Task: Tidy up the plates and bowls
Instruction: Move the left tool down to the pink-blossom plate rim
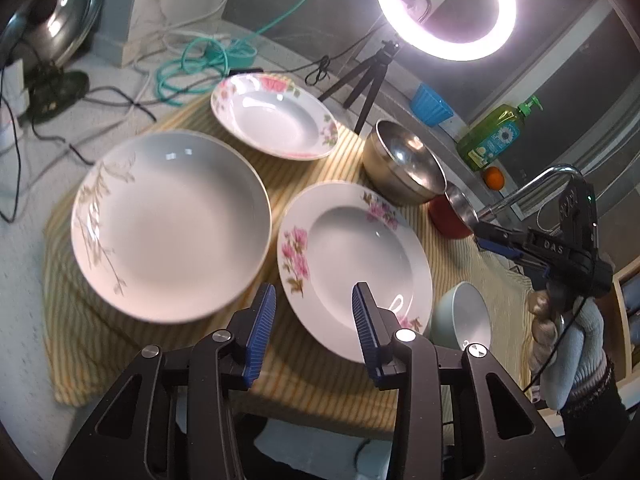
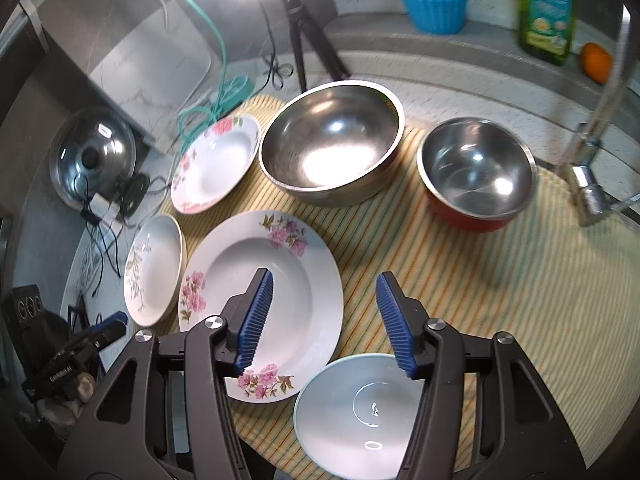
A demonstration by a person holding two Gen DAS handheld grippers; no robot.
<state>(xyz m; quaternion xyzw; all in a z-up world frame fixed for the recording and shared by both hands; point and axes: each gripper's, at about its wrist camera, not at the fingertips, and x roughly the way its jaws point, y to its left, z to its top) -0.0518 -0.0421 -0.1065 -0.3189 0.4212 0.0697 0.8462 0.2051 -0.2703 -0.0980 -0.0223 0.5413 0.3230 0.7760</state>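
Hovering over a striped cloth (image 2: 460, 280), both grippers stand with jaws parted and nothing between the blue pads. In the left wrist view the left gripper (image 1: 314, 312) sits at the bottom centre, above the near edge of a pink-flowered plate (image 1: 356, 264). A plain plate with a leaf sprig (image 1: 168, 224) lies to its left and a second flowered plate (image 1: 276, 116) above. In the right wrist view the right gripper (image 2: 324, 312) hangs above the gap between the pink-flowered plate and a pale bowl (image 2: 360, 412) at bottom centre. A large steel bowl (image 2: 332, 152) and a red-sided steel bowl (image 2: 476, 172) stand in the upper half.
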